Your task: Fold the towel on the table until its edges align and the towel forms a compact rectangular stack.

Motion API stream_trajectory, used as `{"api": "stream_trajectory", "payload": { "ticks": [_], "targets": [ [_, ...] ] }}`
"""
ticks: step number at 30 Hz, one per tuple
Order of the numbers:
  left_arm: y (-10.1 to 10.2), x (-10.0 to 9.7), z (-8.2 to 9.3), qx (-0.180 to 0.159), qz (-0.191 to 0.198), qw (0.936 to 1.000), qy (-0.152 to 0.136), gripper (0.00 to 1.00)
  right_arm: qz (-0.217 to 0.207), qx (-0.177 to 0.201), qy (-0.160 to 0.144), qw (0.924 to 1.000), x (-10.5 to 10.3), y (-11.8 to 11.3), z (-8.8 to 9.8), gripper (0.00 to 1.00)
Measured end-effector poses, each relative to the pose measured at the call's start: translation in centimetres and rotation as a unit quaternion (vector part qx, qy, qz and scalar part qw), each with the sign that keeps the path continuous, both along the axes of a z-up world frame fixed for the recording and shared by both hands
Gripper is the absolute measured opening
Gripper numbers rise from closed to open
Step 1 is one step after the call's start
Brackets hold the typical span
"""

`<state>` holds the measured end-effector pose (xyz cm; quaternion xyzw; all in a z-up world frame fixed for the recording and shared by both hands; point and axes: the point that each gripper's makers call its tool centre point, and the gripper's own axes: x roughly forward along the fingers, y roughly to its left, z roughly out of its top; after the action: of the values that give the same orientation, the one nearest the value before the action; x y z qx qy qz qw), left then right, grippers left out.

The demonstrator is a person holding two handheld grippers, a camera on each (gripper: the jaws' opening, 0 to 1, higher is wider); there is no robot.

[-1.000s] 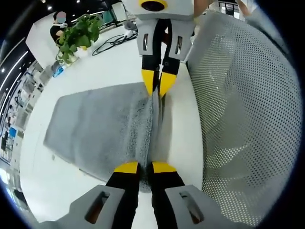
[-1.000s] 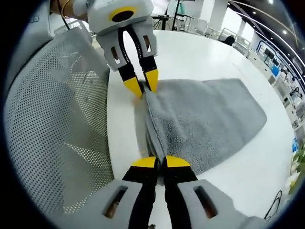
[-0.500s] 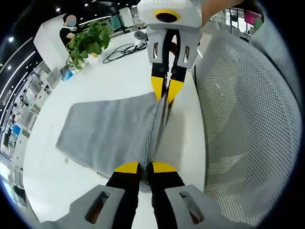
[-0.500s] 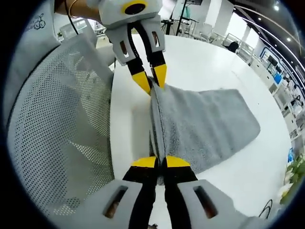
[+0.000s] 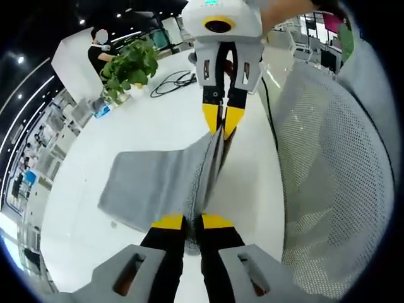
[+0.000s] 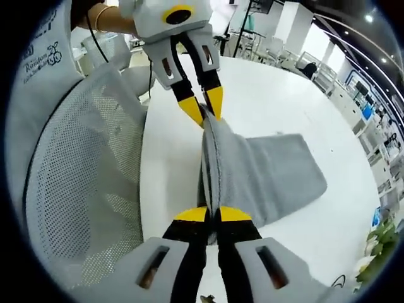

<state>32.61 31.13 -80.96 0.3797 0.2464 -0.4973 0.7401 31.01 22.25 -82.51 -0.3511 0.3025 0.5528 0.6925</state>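
Where the two views meet along one raised edge, the grey towel (image 5: 161, 183) hangs stretched between both grippers, its lower part trailing onto the white table (image 5: 82, 214).

Left gripper (image 5: 192, 221): yellow-tipped jaws clenched on one end of the towel's lifted edge, at the bottom of the left gripper view; seen again at the top of the right gripper view (image 6: 205, 108), pinching the far end of that edge.

Right gripper (image 6: 211, 213): jaws closed on the other end of the same edge; seen in the left gripper view (image 5: 221, 120) coming down from the top, tips together on the cloth.

Towel, right gripper view (image 6: 265, 177): doubled along the held edge, the free part spread flat on the table away from the chair.

White mesh chair back (image 5: 328, 183): just beside the table edge, near the held towel.

Potted green plant (image 5: 129, 66): far side of the table, well apart from the towel.

Black cable (image 5: 177, 81): lying near the plant.
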Motion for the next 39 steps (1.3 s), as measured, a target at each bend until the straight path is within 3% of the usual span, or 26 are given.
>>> {"api": "stream_trajectory", "payload": {
  "ticks": [8,17,22,30,39],
  "targets": [
    [-0.1,4.7,2.8,-0.014,0.004,0.9997,-0.019,0.08,-0.010,0.013,-0.016,0.9997,4.3,0.1,3.2,0.02],
    [0.1,10.1,5.1,-0.054,0.032,0.9976,-0.028,0.08,-0.060,0.045,-0.034,0.9966,10.2,0.2,6.0,0.02],
    [0.6,12.7,5.0,-0.066,0.054,0.9958,-0.032,0.08,-0.072,0.047,-0.044,0.9953,12.9,0.6,6.3,0.02],
    [1.3,16.7,4.3,-0.121,0.112,0.9859,-0.028,0.08,-0.102,0.065,-0.051,0.9914,17.3,1.1,6.0,0.02],
    [1.5,21.3,2.2,-0.180,0.177,0.9675,-0.024,0.08,-0.143,0.087,-0.063,0.9840,22.1,1.2,4.4,0.02]
  ]
}}
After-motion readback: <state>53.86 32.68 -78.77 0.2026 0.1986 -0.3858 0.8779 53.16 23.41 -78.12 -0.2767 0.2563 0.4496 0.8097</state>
